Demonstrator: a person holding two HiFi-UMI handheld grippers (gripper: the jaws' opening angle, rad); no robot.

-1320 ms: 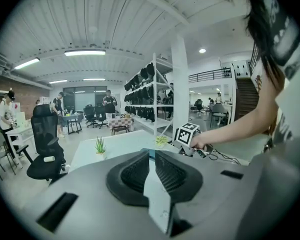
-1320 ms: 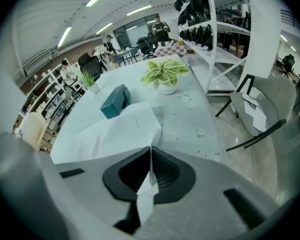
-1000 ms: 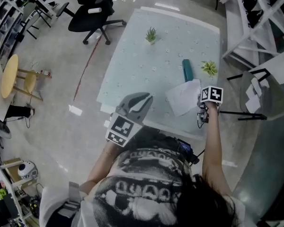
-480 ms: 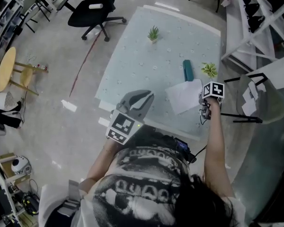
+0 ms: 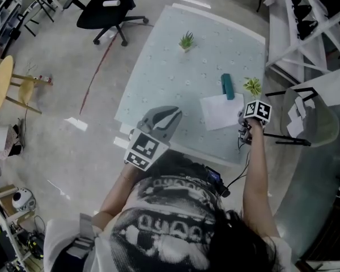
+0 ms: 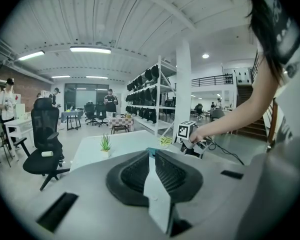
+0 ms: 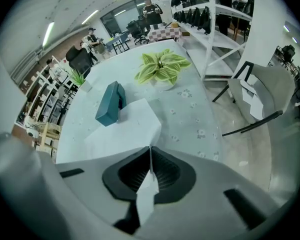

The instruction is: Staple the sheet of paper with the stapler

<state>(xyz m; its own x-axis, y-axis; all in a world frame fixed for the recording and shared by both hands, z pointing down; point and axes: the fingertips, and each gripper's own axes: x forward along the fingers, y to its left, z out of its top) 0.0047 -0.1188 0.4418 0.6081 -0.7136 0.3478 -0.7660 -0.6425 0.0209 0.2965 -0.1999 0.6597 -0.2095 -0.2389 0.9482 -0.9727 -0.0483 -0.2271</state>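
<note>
A white sheet of paper lies on the pale table, just below a teal stapler. In the right gripper view the stapler rests at the sheet's far left edge. My right gripper points steeply down at the sheet's right side. Its jaws are closed where the sheet's near corner runs into them. My left gripper hangs in the air over the table's front left edge, well left of the sheet. It is shut with nothing in it.
Two small potted plants stand on the table, one at the far middle, one right of the stapler. A grey chair stands right of the table. Black office chair and white shelving lie beyond.
The sheet has turned on the table and now looks squarer and flatter. The right gripper has stayed at its right side. The left gripper has drifted slightly along the front edge.
</note>
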